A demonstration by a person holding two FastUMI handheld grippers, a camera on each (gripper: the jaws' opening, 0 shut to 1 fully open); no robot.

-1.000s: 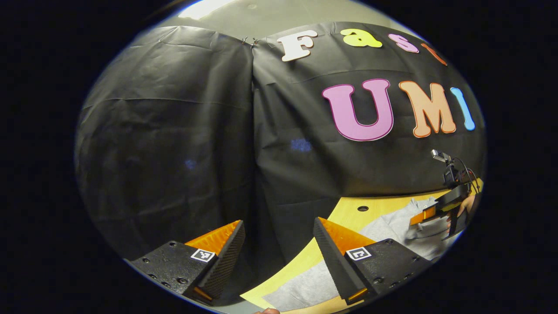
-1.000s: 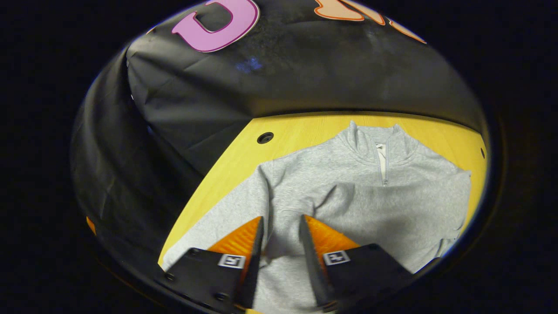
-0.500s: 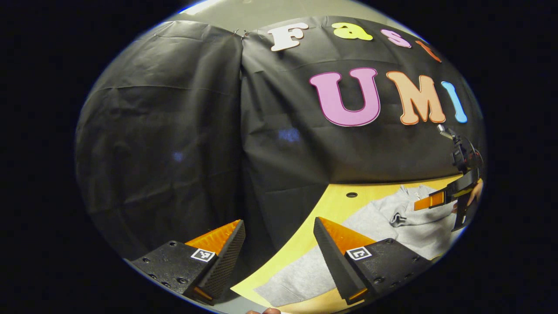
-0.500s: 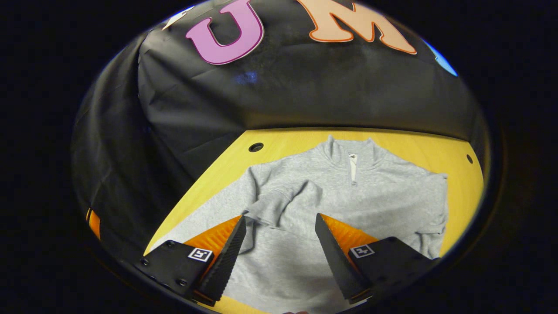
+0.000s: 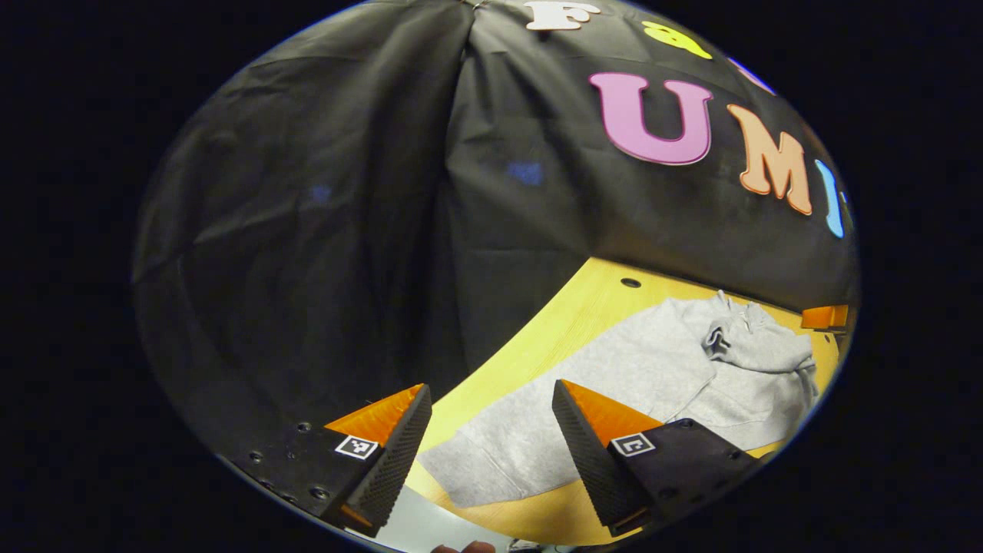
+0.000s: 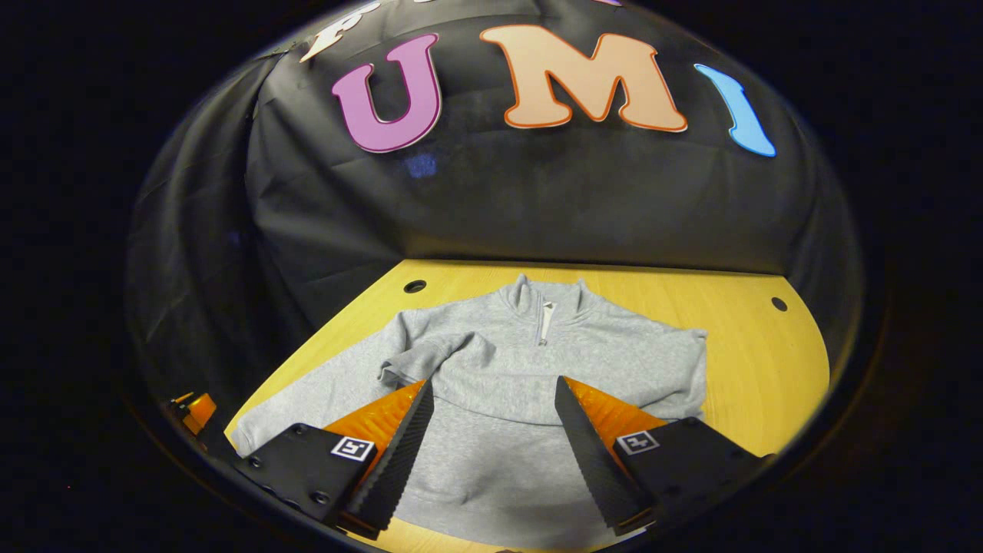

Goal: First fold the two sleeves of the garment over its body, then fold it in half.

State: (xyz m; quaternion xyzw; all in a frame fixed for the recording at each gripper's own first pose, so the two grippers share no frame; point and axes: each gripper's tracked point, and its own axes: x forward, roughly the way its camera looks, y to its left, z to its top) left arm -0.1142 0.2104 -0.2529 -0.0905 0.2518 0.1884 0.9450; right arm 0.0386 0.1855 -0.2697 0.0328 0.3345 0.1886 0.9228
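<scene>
A grey zip-neck sweatshirt (image 6: 537, 361) lies flat on the wooden table (image 6: 752, 361), collar toward the far wall. One sleeve is folded across the chest, its cuff (image 6: 393, 373) lying left of centre. The other sleeve (image 6: 307, 395) stretches out toward the lower left. My right gripper (image 6: 491, 418) hovers open above the hem, holding nothing. In the left gripper view the outstretched sleeve (image 5: 499, 453) ends just ahead of my open, empty left gripper (image 5: 491, 434). The right gripper's tip (image 5: 825, 316) shows beyond the sweatshirt (image 5: 691, 369).
The table has small round holes near its far corners (image 6: 415, 286) (image 6: 779, 304). Black cloth walls close it in at the back and left. The left gripper (image 6: 196, 407) shows at the table's left edge. Bare wood (image 6: 768, 384) lies right of the sweatshirt.
My right gripper opened, let go of the sleeve it had carried over the body, and drew back. My left gripper tilted down toward the table, bringing the outstretched sleeve's end between its fingers' line.
</scene>
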